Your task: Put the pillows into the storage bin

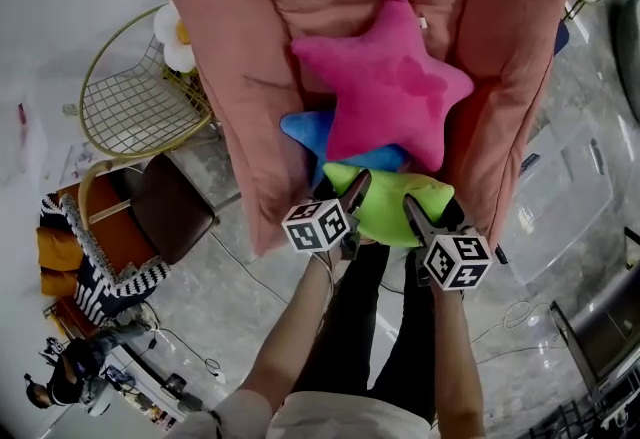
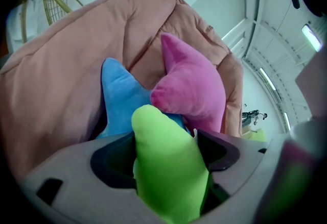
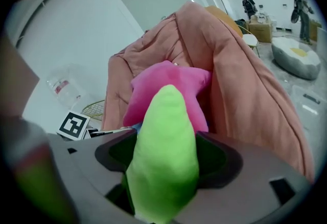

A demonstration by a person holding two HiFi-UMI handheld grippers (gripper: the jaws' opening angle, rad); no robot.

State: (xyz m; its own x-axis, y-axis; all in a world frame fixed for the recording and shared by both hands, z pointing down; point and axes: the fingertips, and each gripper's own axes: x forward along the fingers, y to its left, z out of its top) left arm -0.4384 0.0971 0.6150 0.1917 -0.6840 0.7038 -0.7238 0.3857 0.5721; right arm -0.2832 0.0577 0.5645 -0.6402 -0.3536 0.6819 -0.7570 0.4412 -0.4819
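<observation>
— Green plush star pillow, is that the one to grab?
— Yes. It lies at the near edge of the big peach beanbag chair. It is partly under the pink star pillow and next to the blue star pillow.
— What are the fingers doing?
— Left gripper has its fingers spread wide, with one green point poking up in the gap. Right gripper is the same, spread around another green point. Neither one looks to be squeezing yet.
— Will it be heavy?
— I think not. It looks light, soft and fluffy. It will squash and flop, so hold each point low down by the fat middle. At the tip it may slip out. The pink one leans on it and might tumble.
— Where does it go?
— Into the see-through bin on the floor at the right, I think.
</observation>
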